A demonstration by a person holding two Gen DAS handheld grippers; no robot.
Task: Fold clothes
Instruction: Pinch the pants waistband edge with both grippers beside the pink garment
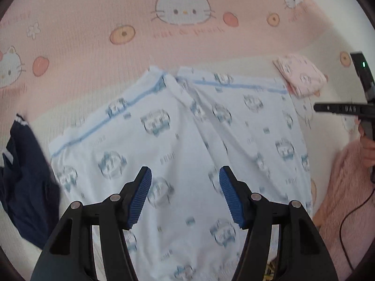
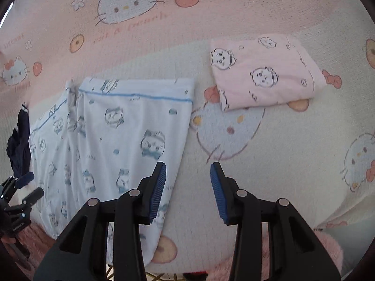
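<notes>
Left claw (image 1: pixel 185 194) spread, gripping nothing, hovering over blue-print trousers (image 1: pixel 178 140) laid flat ahead, likely so both legs are reachable. Right claw (image 2: pixel 188 190) likewise spread and empty; trousers' edge (image 2: pixel 180 145) lies left of it, folded pink garment (image 2: pixel 262 72) ahead-right, set aside.

Soft matt printed cloth pyjama trousers (image 1: pixel 178 140), woven bedsheet (image 2: pixel 269 164), ribbed blue rubbery pads (image 1: pixel 140 196).
</notes>
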